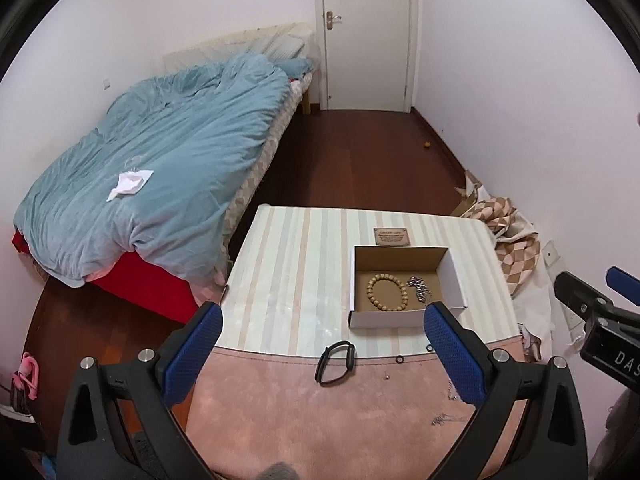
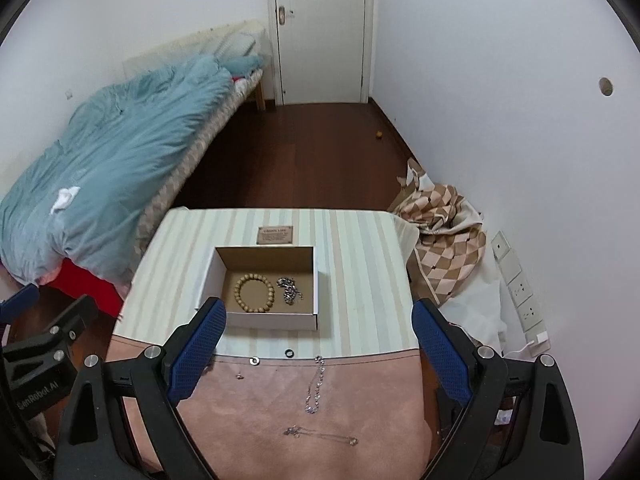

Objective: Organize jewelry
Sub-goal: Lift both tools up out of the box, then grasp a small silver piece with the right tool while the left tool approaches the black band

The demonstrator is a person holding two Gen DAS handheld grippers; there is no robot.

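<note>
While both grippers hang above the near edge of the counter, neither one holds anything: the left gripper has its blue fingers spread wide, and the right gripper is spread just as wide.

An open cardboard box sits on the striped cloth toward the middle of the counter, its long axis running left to right. Inside it a wooden bead bracelet lies flat as a ring on the left, with a bunched silver chain just beside it on the right. A small brown card lies flat beyond the box's far wall.

On the pink cloth nearer me, the right wrist view shows a beaded silver bracelet stretched out with its long axis running away from the gripper toward the box, tilted slightly. Closer in, a thin necklace lies crosswise, left to right. Two small rings sit at the seam between the cloths, a silver ring and a dark ring, well apart from each other.

Only the left wrist view shows a black band, looped and lying across that seam, its long axis angled toward the box. That view also catches the right gripper at its right edge, and the bed with its blue duvet to the left.
</note>
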